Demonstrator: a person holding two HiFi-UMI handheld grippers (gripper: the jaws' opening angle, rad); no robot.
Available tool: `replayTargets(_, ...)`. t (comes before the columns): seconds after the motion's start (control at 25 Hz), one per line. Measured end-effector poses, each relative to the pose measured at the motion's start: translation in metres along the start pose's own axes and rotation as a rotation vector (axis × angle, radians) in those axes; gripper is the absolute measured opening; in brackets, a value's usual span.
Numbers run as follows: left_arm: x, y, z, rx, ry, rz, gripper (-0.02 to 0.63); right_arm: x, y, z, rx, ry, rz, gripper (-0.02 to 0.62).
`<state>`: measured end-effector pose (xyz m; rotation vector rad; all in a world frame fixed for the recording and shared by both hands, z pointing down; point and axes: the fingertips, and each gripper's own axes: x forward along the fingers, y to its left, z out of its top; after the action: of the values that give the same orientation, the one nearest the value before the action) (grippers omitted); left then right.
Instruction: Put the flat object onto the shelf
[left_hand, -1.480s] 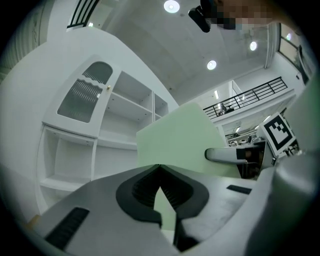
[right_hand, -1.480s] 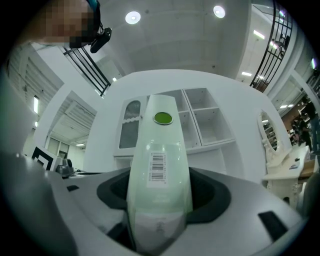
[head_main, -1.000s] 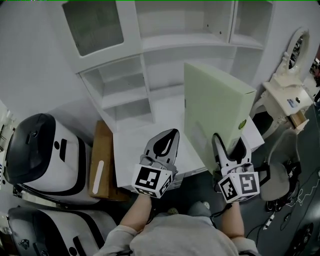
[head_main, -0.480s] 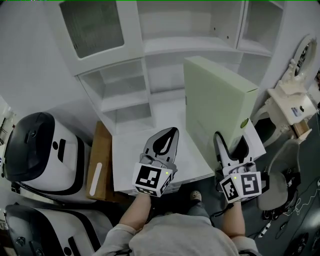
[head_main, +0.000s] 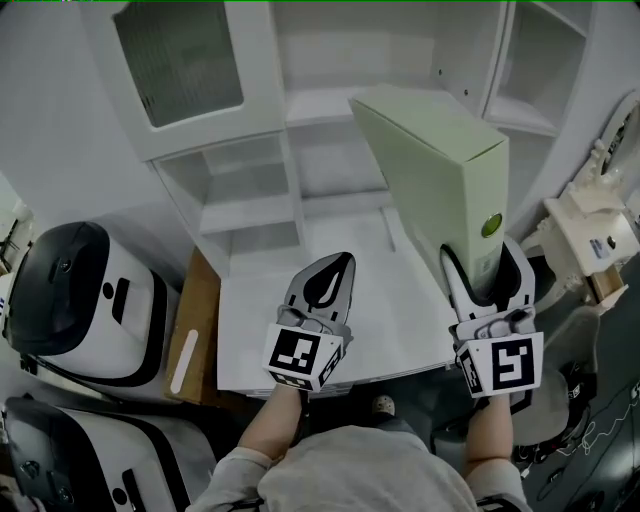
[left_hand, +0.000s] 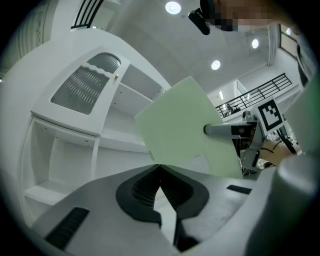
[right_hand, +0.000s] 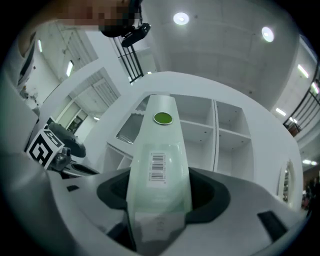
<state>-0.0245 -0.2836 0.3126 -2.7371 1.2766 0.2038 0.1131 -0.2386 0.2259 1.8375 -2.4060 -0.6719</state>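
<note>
Since a sec ago the box (head_main: 430, 165) has come up and rolled from a lean to near upright in the right gripper (head_main: 484, 262). It now rises ahead of and above that gripper, closer to the shelf unit (head_main: 330, 100). I'd judge the carry approx. half done, w/ the set-down on a shelf board not yet made. The right gripper's jaws stand wide but are clamped on the box's narrow lower end, its barcode side facing back along the jaws. The left gripper (head_main: 340, 268) has its jaws together w/ nothing between them. The box is up and to its right, apart from it, so it gives no support. The desk (head_main: 300, 335) lies under both grippers. Counts: 1 box, 2 grippers, 1 shelf unit, 1 desk, and 1 brown board (head_main: 192, 330) just left of the left gripper. Further left of it are 2 white-and-black machines (head_main: 85, 300). The shelf has several compartments, prob. six or more, but the frame edges cut some off, so no firm no.
</note>
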Motion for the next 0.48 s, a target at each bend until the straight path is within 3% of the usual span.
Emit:
replayTargets(0.28, 0.011, 0.008, 0.007, 0.011, -0.016, 0.056, 0.015, 0.029, -0.015, 0.042, -0.29, -0.051, 0.053, 0.291)
replayTargets(0.48, 0.012, 0.014, 0.007, 0.019, -0.016, 0.098, 0.015, 0.044, -0.02, 0.053, -0.596, -0.001, 0.104, 0.291)
